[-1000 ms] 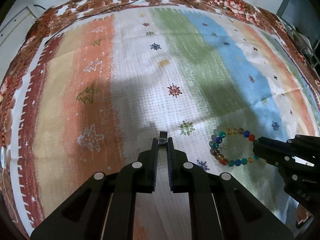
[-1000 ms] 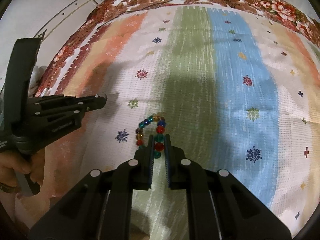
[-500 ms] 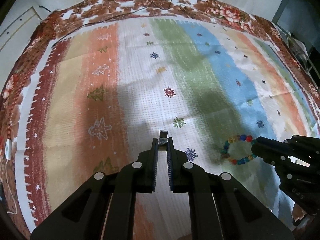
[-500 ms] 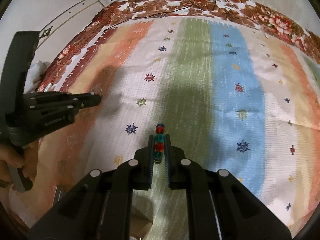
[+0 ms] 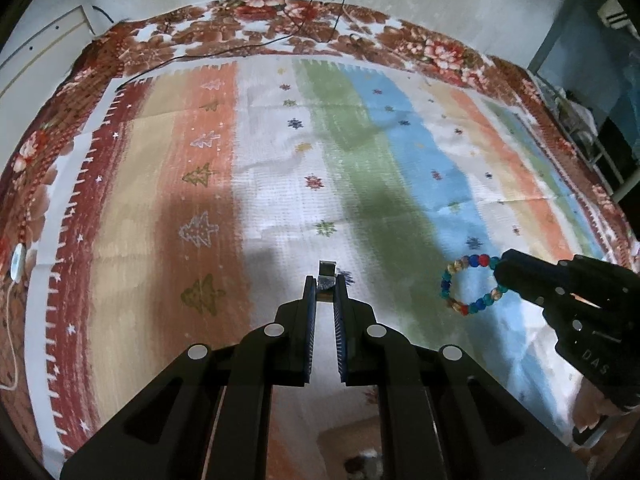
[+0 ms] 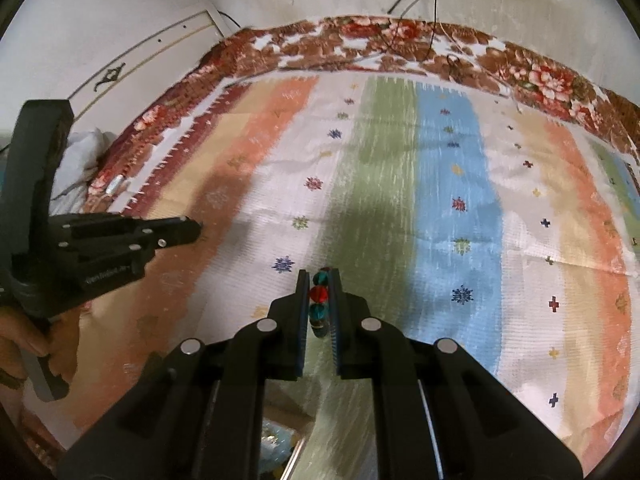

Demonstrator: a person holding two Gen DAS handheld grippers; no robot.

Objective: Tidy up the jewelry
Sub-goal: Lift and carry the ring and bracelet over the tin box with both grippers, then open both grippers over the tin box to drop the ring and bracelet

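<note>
Beads in red and teal are seen pinched between the fingers of the right gripper (image 6: 319, 300), which are pressed onto one side of a beaded bracelet (image 5: 472, 284). In the left wrist view the rest of the bracelet is shown as a ring of blue, red, teal and amber beads hanging from those fingertips, raised off the striped cloth (image 5: 360, 184). On the body of the right gripper, white letters reading "DAS" can be made out; the remainder of the marking is cut off at the edge of the view.

A small silver metal piece (image 5: 326, 276) is held between the fingers of the left gripper (image 5: 325, 288), which are closed on it with only a narrow gap behind the tips. What kind of jewelry it is cannot be told. A line of small white writing is printed on the side of the left gripper as seen from the right wrist view, but it is too blurred to be read.

The left gripper is positioned well to the left of the right one, and the hand (image 6: 28, 344) grasping its handle is visible at the edge. Ahead of both sets of fingers the cloth is spread out in orange, green, blue and white bands, bordered by a floral blanket (image 6: 400, 36). Near the bottom edge of each view something boxlike is partly seen, but its contents cannot be told.
</note>
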